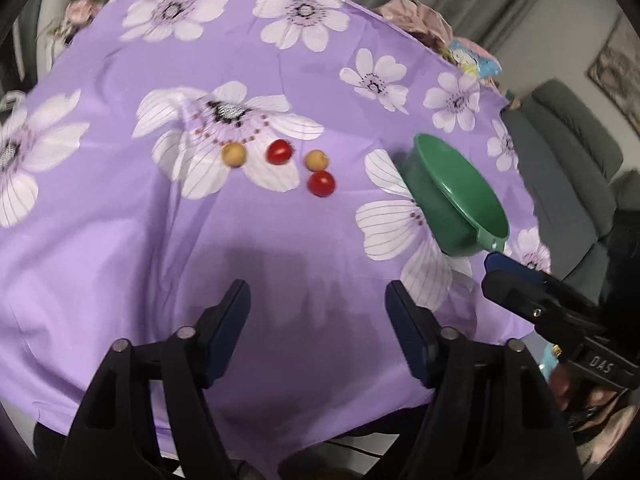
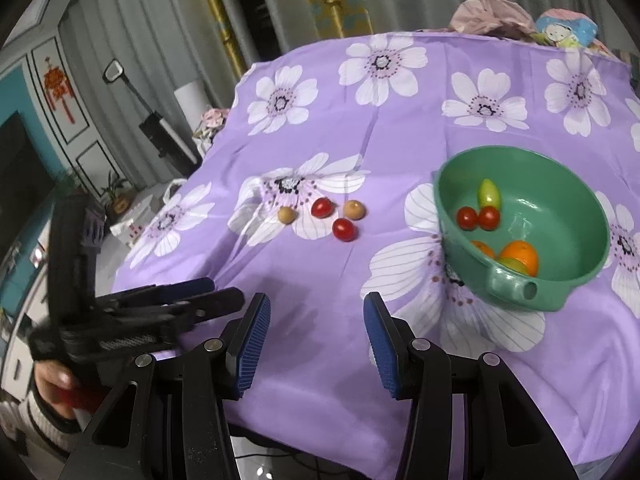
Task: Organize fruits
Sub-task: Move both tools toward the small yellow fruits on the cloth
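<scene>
Green bowl (image 2: 560, 216) on floral cloth (image 2: 400, 140): orange (image 2: 522, 255), two cherry tomatoes (image 2: 478, 218), green fruit (image 2: 489, 193) inside. Left gripper (image 1: 318, 312) spread wide, empty; right gripper (image 2: 316, 320) parted, empty.

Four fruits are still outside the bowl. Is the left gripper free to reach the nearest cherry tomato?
Probably yes: the left gripper is open and empty, with bare cloth between it and the cherry tomato.

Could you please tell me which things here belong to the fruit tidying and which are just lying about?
Job: green bowl; two cherry tomatoes and two tan fruits on the cloth.

Lying about: pink bundle; cartoon-print item.
</scene>
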### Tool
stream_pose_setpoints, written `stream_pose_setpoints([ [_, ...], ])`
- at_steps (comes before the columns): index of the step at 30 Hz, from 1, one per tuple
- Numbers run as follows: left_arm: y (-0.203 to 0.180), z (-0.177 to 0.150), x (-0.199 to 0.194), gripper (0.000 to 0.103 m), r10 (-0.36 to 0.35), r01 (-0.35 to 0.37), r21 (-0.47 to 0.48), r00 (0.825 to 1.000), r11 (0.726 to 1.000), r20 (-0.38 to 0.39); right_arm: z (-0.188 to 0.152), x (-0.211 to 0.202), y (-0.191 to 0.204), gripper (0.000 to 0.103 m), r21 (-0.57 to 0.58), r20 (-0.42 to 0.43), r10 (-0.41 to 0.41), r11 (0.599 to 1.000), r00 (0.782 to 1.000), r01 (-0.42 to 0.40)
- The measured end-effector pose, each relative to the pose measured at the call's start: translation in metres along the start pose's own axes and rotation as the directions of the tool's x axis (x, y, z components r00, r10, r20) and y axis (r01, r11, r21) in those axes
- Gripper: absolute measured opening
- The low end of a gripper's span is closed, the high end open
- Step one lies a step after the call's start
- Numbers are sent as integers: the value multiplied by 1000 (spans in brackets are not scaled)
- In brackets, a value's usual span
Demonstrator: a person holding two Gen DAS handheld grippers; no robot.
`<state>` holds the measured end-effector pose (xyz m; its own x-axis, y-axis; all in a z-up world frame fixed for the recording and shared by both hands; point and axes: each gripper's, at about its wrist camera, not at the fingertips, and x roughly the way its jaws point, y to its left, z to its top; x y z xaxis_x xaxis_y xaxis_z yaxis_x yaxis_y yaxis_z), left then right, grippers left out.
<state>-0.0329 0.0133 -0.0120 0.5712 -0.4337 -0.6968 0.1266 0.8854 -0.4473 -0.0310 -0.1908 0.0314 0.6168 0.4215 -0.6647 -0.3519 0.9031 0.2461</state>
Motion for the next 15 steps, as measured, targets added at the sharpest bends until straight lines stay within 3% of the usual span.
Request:
stream_pose_setpoints([
  [2, 14, -2, -2, 76, -23, 24, -55, 1000, 998, 10, 0, 7, 2, 49, -1, -15, 2, 1000, 1000, -2],
  [5, 40, -5, -3, 77, -129, 125, -183, 992, 975, -6, 1, 21, 5, 49, -4, -47, -7, 1000, 999, 7],
  [7, 50, -3, -6, 77, -130, 128, -218, 991, 967, 7, 2, 29, 6, 49, -7, -67, -14, 1000, 998, 13],
  [15, 25, 10, -10, 75, -28, 28, 4, 999, 1000, 37, 14, 45, 11, 49, -31, -92, -40, 999, 995, 38],
])
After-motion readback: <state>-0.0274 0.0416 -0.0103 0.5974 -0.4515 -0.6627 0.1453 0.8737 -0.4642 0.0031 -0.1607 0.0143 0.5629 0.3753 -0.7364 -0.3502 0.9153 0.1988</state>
